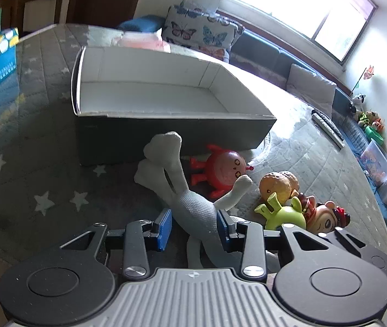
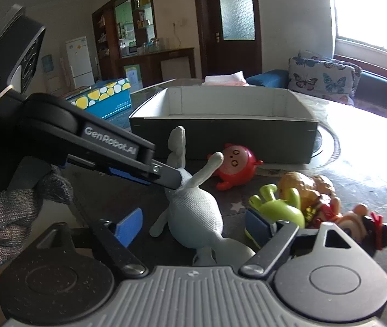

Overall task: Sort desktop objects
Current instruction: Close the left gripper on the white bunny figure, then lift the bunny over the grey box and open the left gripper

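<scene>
The main risk was a poor grip on the plush [image 1: 193, 204]. It was soft, long-limbed and lay sprawled on the table [image 1: 30, 163] just in front of the box [image 1: 166, 130], its legs leaning against the box's dark wall. If the left gripper [image 1: 194, 224] closed only on loose fabric at the narrow waist, the toy could sag, slip out on the lift, or trail a leg that caught the box rim on the way in. A dangling arm could also drag the red toy [image 1: 223, 171], which lay just beside it — the plush's raised arm already crossed in front of it. The green toy [image 1: 283, 212] and the brown one [image 1: 277, 185] sat close on the right, so a wide swing might knock them about.

The left jaws stood spread around the plush's body. The right blue pad touched its side or nearly so; the left pad stood apart from it. It did not look clamped yet, though from the right wrist view one finger lay right against the plush's shoulder.

The right gripper [image 2: 193, 231] was spread wide and held nothing — its pads flanked the plush's lower body without touching, the right pad [image 2: 258, 229] near the green toy. The box stood empty.
</scene>
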### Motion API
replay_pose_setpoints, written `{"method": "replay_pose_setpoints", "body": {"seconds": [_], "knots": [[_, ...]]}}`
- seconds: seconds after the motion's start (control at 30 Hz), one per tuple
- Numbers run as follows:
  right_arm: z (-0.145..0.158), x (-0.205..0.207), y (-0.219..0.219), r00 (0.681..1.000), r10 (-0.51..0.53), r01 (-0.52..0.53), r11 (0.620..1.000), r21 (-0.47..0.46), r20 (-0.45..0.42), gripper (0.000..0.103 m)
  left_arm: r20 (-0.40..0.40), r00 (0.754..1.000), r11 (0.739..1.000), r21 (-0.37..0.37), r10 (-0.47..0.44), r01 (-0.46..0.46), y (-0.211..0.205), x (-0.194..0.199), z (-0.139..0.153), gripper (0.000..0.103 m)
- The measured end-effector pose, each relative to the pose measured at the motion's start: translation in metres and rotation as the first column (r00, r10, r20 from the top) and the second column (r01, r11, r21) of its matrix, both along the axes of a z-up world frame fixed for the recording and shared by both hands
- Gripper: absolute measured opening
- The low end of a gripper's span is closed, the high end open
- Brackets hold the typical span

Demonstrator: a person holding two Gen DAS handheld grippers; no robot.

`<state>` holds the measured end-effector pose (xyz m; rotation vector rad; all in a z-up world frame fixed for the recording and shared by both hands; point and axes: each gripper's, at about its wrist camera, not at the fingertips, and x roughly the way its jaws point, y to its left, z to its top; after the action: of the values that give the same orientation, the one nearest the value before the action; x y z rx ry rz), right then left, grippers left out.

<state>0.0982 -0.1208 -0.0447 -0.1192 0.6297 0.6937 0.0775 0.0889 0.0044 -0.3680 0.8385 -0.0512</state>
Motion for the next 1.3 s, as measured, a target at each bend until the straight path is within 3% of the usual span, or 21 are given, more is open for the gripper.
{"method": "replay_pose_setpoints", "body": {"seconds": [0.13,0.3,0.4,0.53,0.8,0.97,1.3], "knots": [[-0.004,0.002,0.006,1.000,0.015,-0.015,1.000,-0.020,-0.005,0.072,-0.026,1.000,0.999,-0.037,0.011,-0.012,0.006,0.007,-0.006,0.039],[-0.012,0.010,0.005,0.999,0.006,-0.006,1.000,-0.015,-0.042,0.050,-0.046,0.999,0.995,-0.098,0.011,-0.015,0.012,0.013,-0.012,0.039],[-0.014,0.013,0.003,0.999,-0.001,0.000,1.000,-0.013,-0.048,0.046,-0.060,0.998,0.991,-0.135,0.015,-0.023,0.015,0.014,-0.015,0.039],[-0.016,0.015,0.003,0.999,0.002,-0.002,1.000,-0.011,-0.050,0.045,-0.077,0.997,0.980,-0.196,0.018,-0.033,0.019,0.012,-0.015,0.039],[-0.017,0.015,0.004,0.999,0.000,0.000,1.000,-0.011,-0.048,0.044,-0.072,0.997,0.972,-0.231,0.032,-0.048,0.019,0.015,-0.024,0.038],[-0.011,0.013,0.003,0.999,0.004,-0.004,1.000,-0.005,-0.049,0.043,-0.058,0.998,0.965,-0.262,0.012,-0.027,0.024,0.010,-0.014,0.029],[0.037,0.021,-0.005,0.998,0.007,-0.010,0.999,0.039,0.063,0.043,0.134,0.991,0.967,-0.249,-0.014,0.048,0.028,0.009,0.047,0.027]]}}
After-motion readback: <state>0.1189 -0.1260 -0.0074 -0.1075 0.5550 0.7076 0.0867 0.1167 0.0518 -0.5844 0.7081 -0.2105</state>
